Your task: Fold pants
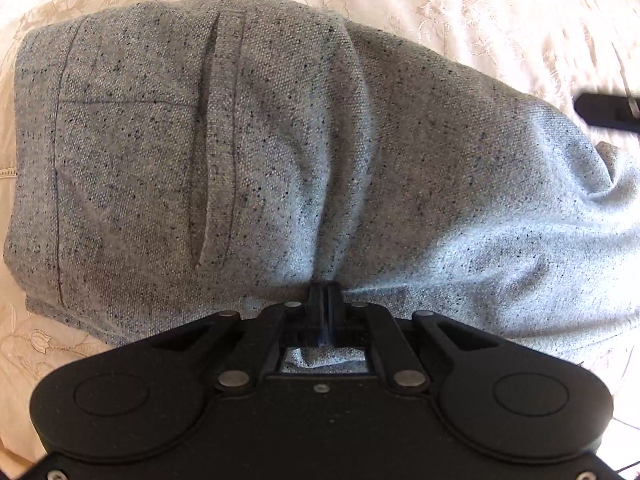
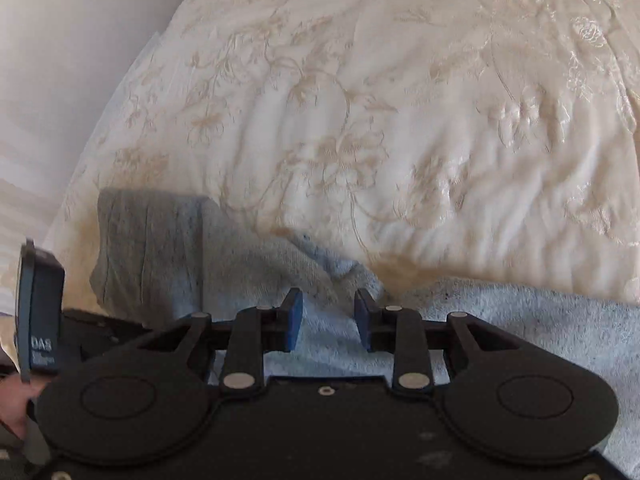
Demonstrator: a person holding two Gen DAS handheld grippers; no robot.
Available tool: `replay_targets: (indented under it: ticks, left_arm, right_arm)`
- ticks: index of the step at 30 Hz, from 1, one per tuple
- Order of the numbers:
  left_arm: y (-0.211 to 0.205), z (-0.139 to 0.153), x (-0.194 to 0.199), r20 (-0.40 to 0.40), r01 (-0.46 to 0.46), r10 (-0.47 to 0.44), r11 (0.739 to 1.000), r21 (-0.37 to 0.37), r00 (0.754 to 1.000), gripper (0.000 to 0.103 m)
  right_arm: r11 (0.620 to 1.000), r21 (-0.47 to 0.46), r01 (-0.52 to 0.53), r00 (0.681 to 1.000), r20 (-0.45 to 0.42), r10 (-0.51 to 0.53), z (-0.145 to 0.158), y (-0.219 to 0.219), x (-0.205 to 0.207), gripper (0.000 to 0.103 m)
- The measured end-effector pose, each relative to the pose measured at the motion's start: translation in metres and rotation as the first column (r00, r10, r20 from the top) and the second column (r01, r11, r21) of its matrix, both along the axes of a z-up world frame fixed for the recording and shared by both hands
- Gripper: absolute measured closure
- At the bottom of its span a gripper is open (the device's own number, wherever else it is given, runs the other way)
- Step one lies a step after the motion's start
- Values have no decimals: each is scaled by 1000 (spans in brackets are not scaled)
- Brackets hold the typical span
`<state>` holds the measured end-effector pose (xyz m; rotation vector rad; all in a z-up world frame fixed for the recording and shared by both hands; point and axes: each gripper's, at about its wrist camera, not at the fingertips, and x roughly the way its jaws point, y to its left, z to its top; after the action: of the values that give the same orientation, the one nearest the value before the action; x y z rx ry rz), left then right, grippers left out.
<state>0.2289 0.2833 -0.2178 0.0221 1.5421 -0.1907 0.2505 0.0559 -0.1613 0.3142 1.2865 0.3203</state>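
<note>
Left wrist view: the grey speckled pants (image 1: 280, 152) lie on the cream embroidered bedspread (image 1: 500, 20), spread across nearly the whole picture. Their long axis runs side to side, with the waistband end and its stitched back pocket (image 1: 216, 140) toward the left and the leg cloth trailing off to the right, where it bunches into soft folds. The left gripper (image 1: 325, 292) has its jaws pressed together on a pinch of the near edge of the pants (a small tuft of cloth shows behind the closed fingers). At the far right edge a dark bit of the other tool pokes in.

From the right wrist, the right gripper (image 2: 328, 316) hangs just above the pants (image 2: 248, 264) with its blue-padded fingers (image 2: 294, 320) spread apart, holding nothing. The cloth here stretches from lower right to a darker folded end at left, on the bedspread (image 2: 400, 100).
</note>
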Motion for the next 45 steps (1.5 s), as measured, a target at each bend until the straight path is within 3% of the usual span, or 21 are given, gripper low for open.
replay_targets:
  ticks: [3,6,11,13,14,15,16,18,20,23,25,28,29,32,34,37,39,42,45]
  left_arm:
    - [-3,2,-3,6,0,0,1000,-1,1000,93]
    - [-2,2,-6,8,-9,9,1000,-4,1000,93]
    - [2,2,-11,12,-19,20,1000,-14,1000,93]
    - [4,1,-12,16,-21,21,1000,-18,1000,93]
    - [5,2,-13,20,-20,21,1000,-20,1000,93]
    - [5,2,-15,24,-17,17,1000,-21,1000,93]
    - [6,2,-17,30,-12,13,1000,-21,999,93]
    - [6,2,-21,43,-2,2,1000,-22,999,93]
    - [5,3,-25,56,12,-11,1000,-20,998,93]
    - [4,4,-29,62,28,-28,1000,-10,998,93]
    - [3,10,-29,58,40,-40,999,-6,998,93]
    - [1,31,-23,62,34,-33,999,-8,998,93]
    - [1,41,-18,81,27,-25,999,-23,996,92]
    - [4,63,2,150,-7,14,999,-47,989,92]
    - [6,68,19,184,-30,40,998,-56,982,91]
    - [13,55,37,183,-88,89,996,-16,979,91]
    - [23,32,43,107,-127,127,992,-8,986,91]
    - [38,18,44,63,-190,194,980,-62,979,91]
    - [41,18,44,52,-184,188,980,-73,981,91]
  right_arm:
    - [1000,14,14,999,28,-15,-2,2,28,71]
    - [998,56,31,999,-14,-30,-10,5,50,71]
    - [995,80,-67,987,-140,78,-36,34,57,71]
    - [990,58,-130,981,-134,137,-39,45,47,71]
    - [987,58,-150,980,-120,156,-38,48,42,76]
    - [985,66,-160,980,-108,167,-37,49,38,91]
    - [984,80,-161,979,-111,169,-35,49,36,97]
    - [987,83,-139,986,-79,145,-25,46,36,98]
    - [999,45,-29,999,32,28,-8,27,43,99]
    - [979,63,193,981,6,-194,-11,-7,64,100]
    - [982,32,186,982,22,-187,-11,-8,66,102]
    - [990,40,136,989,55,-138,-3,1,61,100]
    - [989,47,140,988,56,-142,0,0,61,94]
    - [972,72,223,971,73,-228,8,-14,55,76]
    - [963,95,253,964,62,-259,8,-27,54,75]
    - [966,66,249,968,26,-251,5,-37,51,72]
    - [975,35,220,975,3,-220,-1,-39,49,71]
    - [985,18,174,985,-24,-173,-10,-34,45,70]
    - [993,11,118,993,-30,-117,-15,-24,45,70]
